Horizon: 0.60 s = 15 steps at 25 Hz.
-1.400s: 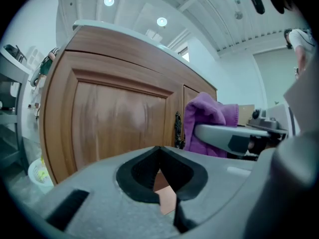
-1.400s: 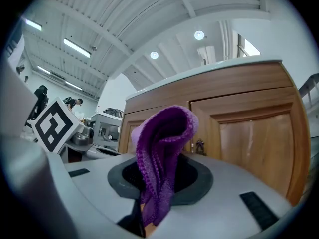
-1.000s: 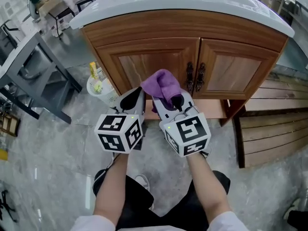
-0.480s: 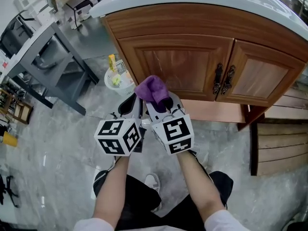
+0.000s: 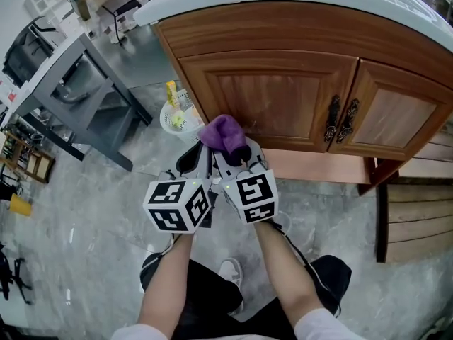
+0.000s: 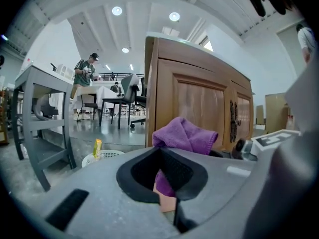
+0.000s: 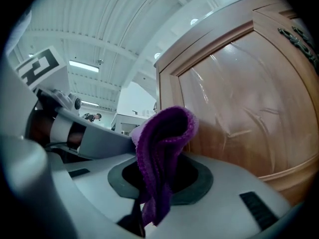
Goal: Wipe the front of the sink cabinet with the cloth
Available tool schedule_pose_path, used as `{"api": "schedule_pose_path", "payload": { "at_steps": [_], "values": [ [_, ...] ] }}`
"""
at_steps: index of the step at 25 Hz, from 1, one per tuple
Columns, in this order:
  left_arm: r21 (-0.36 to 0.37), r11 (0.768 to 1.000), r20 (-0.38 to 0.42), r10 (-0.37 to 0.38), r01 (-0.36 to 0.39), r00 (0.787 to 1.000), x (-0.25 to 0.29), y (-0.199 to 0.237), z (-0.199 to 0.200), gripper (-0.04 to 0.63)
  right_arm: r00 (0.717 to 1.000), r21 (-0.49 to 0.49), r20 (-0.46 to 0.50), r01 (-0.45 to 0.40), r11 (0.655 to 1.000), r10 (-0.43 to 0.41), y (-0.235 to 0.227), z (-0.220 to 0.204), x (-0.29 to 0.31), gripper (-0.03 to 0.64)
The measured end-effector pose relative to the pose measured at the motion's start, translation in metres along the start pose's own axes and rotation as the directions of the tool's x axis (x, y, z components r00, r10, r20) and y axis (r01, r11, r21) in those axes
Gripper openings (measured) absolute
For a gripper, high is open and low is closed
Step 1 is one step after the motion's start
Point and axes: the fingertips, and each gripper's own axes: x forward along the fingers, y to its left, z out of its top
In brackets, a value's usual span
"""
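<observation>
1. The right gripper [image 7: 154, 183] has its jaws clamped on the purple cloth [image 7: 162, 153], which stands up out of them in a folded bunch.
2. The left gripper [image 6: 167, 183] has its jaws pressed together with nothing between them. The cloth shows just beyond its tips, at 1 o'clock.
3. In the head view the two grippers sit side by side, nearly touching, the left gripper [image 5: 192, 160] at 9 o'clock of the right gripper [image 5: 239, 154].
4. The cloth [image 5: 223, 133] sits at 12 o'clock of the right jaws, against the lower edge of the sink cabinet [image 5: 283, 98]'s left door; contact cannot be confirmed.
5. The door handles [image 5: 340, 122] lie at 2 o'clock of the cloth, well apart.
6. A white basket [image 5: 177, 119] stands on the floor at 10 o'clock, beside the cabinet corner.
</observation>
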Motion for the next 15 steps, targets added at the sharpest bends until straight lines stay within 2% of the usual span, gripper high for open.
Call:
{"api": "schedule_pose_path", "payload": {
  "at_steps": [3,7,12,15],
  "values": [
    [-0.021,1.0,-0.002,-0.02,0.02,1.0,0.002,-0.005,-0.001,0.006,1.0,-0.015,0.001,0.018,1.0,-0.018,-0.007,0.0,0.001,0.087],
    [0.032,0.999,0.003,-0.023,0.023,1.0,0.004,-0.01,0.004,0.006,0.999,-0.052,-0.013,0.038,0.998,-0.038,-0.014,0.002,-0.005,0.087],
    [0.013,0.999,0.007,-0.051,0.051,0.999,0.009,-0.022,0.006,0.006,0.997,-0.101,-0.024,0.065,0.993,-0.067,-0.027,0.003,-0.017,0.087],
    [0.037,0.997,0.014,-0.075,0.075,0.997,0.011,-0.034,0.01,0.006,0.996,-0.135,-0.03,0.08,0.988,-0.085,-0.036,0.003,-0.025,0.087]
  ]
}}
